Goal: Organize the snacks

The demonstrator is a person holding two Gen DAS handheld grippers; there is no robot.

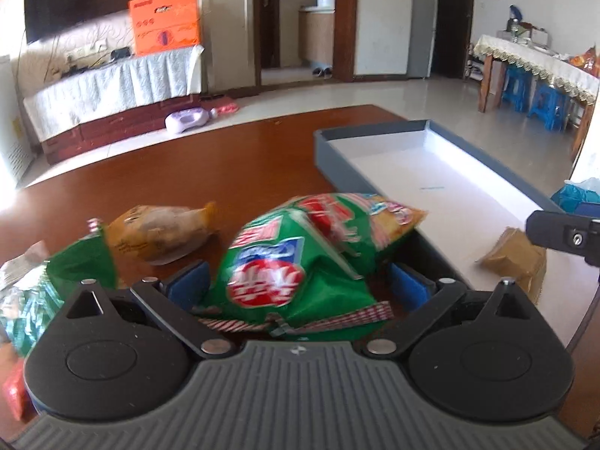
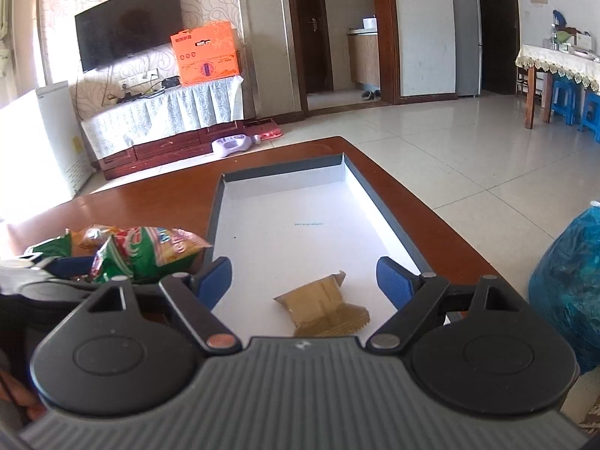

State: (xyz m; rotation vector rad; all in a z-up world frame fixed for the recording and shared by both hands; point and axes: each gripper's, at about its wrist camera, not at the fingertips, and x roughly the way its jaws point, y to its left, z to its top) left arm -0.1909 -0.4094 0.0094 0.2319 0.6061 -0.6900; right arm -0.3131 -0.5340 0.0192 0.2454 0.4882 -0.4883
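Observation:
A green chip bag (image 1: pixel 300 262) sits between the blue pads of my left gripper (image 1: pixel 300 281), which grips it just above the table beside the tray's near-left wall. It also shows in the right wrist view (image 2: pixel 150 253). The grey tray with a white floor (image 2: pixel 300 225) lies on the brown table. A tan snack packet (image 2: pixel 322 309) lies on the tray floor at its near end, below my open right gripper (image 2: pixel 305 281). The packet shows in the left wrist view too (image 1: pixel 517 258).
A brown-yellow snack bag (image 1: pixel 161 230) and another green bag (image 1: pixel 56 281) lie on the table (image 1: pixel 187 172) left of the tray. A red packet (image 1: pixel 13 386) is at the far left. A blue plastic bag (image 2: pixel 570 281) stands right of the table.

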